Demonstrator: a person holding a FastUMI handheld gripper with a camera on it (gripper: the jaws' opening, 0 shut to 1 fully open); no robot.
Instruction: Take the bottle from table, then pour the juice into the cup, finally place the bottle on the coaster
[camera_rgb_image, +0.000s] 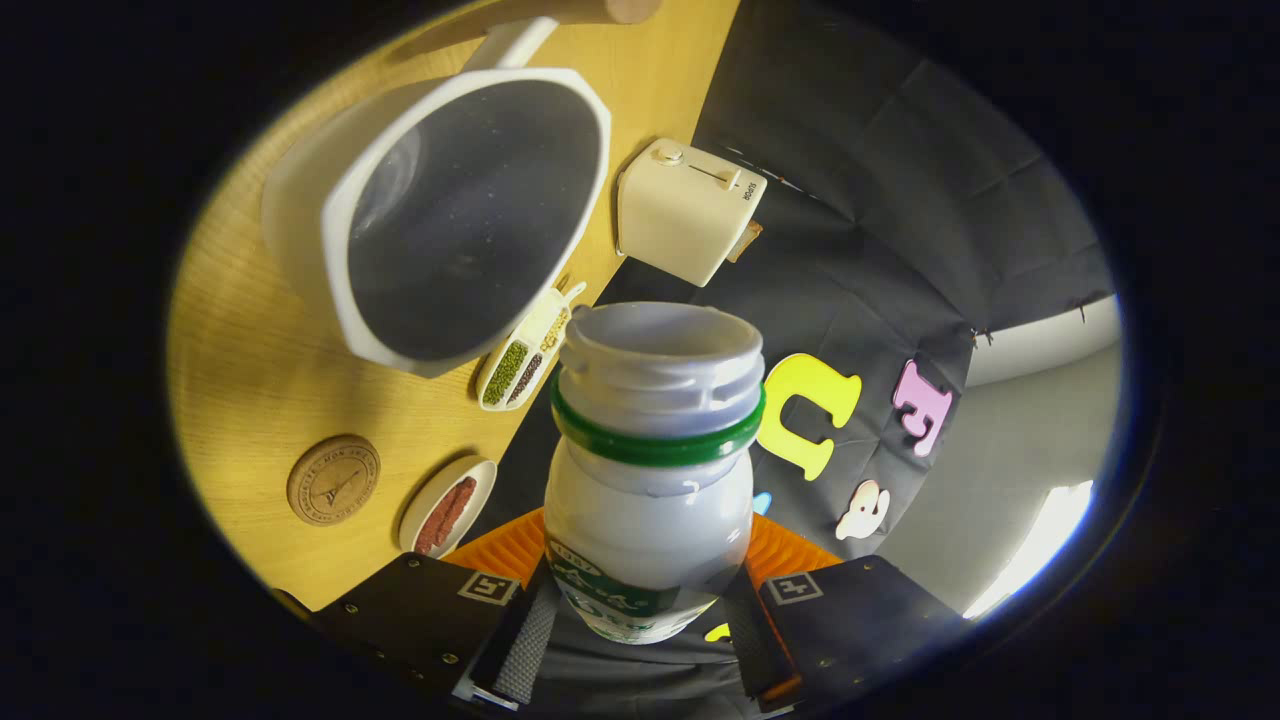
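My gripper is shut on a white plastic bottle with a green neck ring and a green label; both fingers press on its body. The bottle is uncapped and its open mouth points away from me. The whole view is tilted steeply, so the bottle is tipped. Just beyond the mouth stands a large white cup with a dark inside and a handle; the mouth lies beside the cup's rim. A round wooden coaster lies on the wooden table near the fingers, apart from the cup.
A cream toaster stands at the table's edge past the cup. A narrow white tray of beans lies between cup and bottle. A small oval dish with reddish pieces sits by the coaster. The booth's black cloth wall hangs behind.
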